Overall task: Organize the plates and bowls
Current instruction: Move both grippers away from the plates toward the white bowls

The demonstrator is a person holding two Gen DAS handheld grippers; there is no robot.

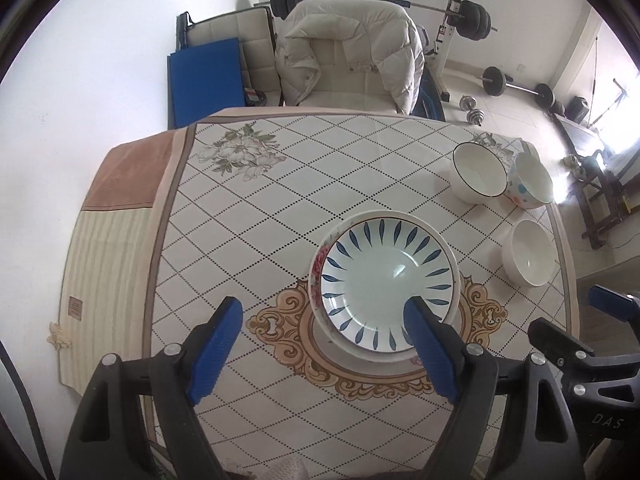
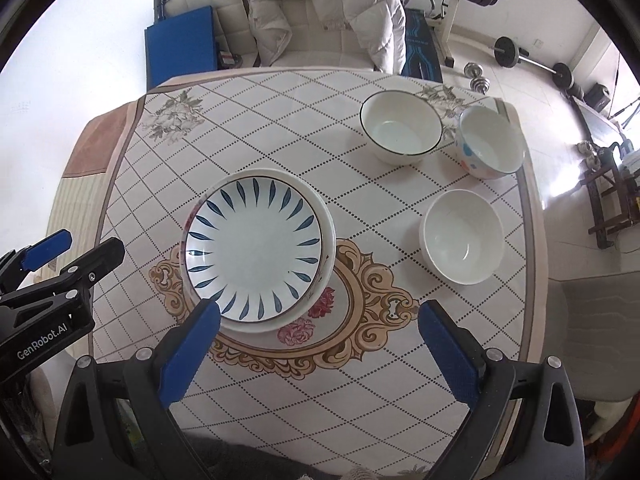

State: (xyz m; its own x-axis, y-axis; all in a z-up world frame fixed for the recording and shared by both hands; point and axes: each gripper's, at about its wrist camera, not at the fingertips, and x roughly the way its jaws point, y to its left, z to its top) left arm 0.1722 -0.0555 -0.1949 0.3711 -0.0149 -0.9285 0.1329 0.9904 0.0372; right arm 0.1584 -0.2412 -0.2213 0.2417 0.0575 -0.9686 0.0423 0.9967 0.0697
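Observation:
A blue-leaf plate [image 1: 386, 284] [image 2: 256, 250] sits stacked on a rose-patterned plate [image 1: 318, 270] [image 2: 320, 306] at the table's middle. Three bowls stand at the right: a black-rimmed bowl [image 1: 478, 172] [image 2: 400, 130], a dotted bowl [image 1: 530, 182] [image 2: 490, 142] touching it, and a plain white bowl [image 1: 528, 254] [image 2: 462, 236] nearer. My left gripper [image 1: 324, 314] is open and empty, its right finger [image 1: 424, 336] over the plate's near rim. My right gripper [image 2: 318, 320] is open and empty, above the near table, right of the plates.
The table [image 2: 280, 380] carries a diamond-patterned cloth with a gold ornament. A chair with a white down jacket [image 1: 352, 52] stands behind the table. Weights and a barbell rack [image 1: 460, 12] fill the room at the back right.

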